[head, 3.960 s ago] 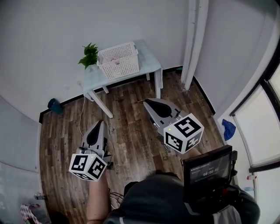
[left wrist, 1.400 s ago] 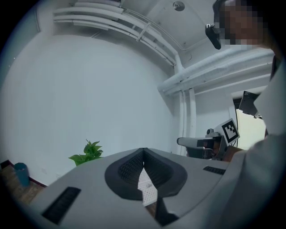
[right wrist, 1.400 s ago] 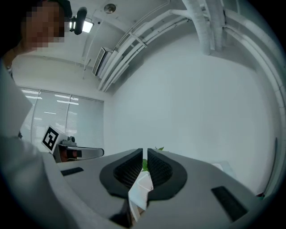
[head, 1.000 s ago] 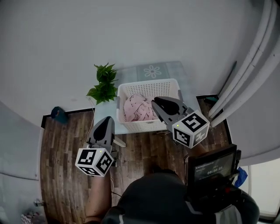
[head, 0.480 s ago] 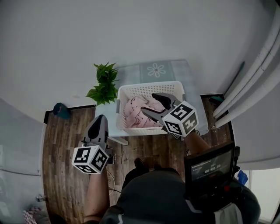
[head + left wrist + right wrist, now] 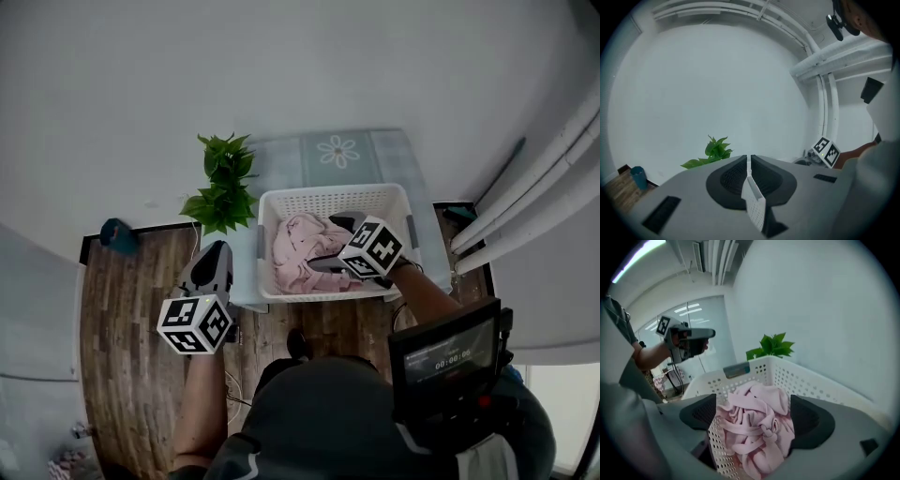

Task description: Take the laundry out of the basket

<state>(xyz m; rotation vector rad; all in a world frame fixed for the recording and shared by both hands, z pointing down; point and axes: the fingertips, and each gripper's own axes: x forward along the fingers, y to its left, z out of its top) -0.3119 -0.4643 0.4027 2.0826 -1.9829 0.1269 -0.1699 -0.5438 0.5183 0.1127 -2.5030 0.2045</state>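
The basket (image 6: 328, 192) stood on the worktop (image 6: 366, 150), toward its near edge. The laundry (image 6: 295, 251) lay in the basket, mostly in its left half. A potted plant (image 6: 223, 183) stood at the worktop's left end, just beside the basket. The floor (image 6: 131, 309) lay before the worktop and the wall (image 6: 281, 66) behind it.

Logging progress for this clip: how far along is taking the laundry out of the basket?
Done: nothing yet; the pink laundry lies wholly in the white basket on the table. In hand: the right gripper is inside the basket, its jaws have just been opening wide, with the laundry between them, not gripped. The left gripper, shut and empty, hangs beside the basket. Left: close, lift it out.
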